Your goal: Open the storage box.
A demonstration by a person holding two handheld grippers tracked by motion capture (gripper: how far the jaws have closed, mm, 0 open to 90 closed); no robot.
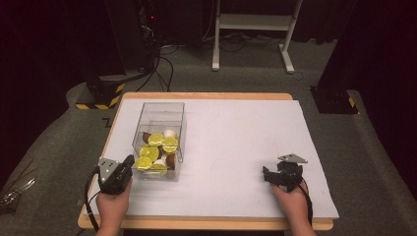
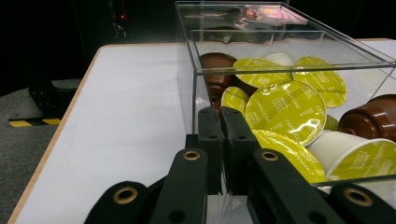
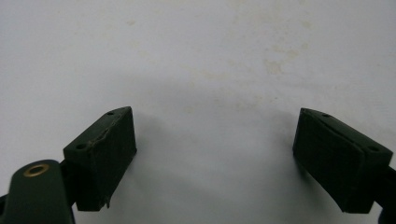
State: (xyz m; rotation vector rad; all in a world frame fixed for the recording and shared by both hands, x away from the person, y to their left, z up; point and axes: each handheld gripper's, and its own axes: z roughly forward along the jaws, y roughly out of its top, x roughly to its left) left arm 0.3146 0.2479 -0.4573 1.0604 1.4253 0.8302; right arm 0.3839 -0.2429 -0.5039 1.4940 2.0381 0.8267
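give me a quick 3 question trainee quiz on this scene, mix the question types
1. True or false: the right gripper has its jaws spread apart over bare white table.
2. What is the left gripper closed on? A) a capsule B) the near wall of the clear box C) nothing
3. Fill in: most capsules in the box show ____ foil lids.

Key: 1 true; 2 B; 3 yellow
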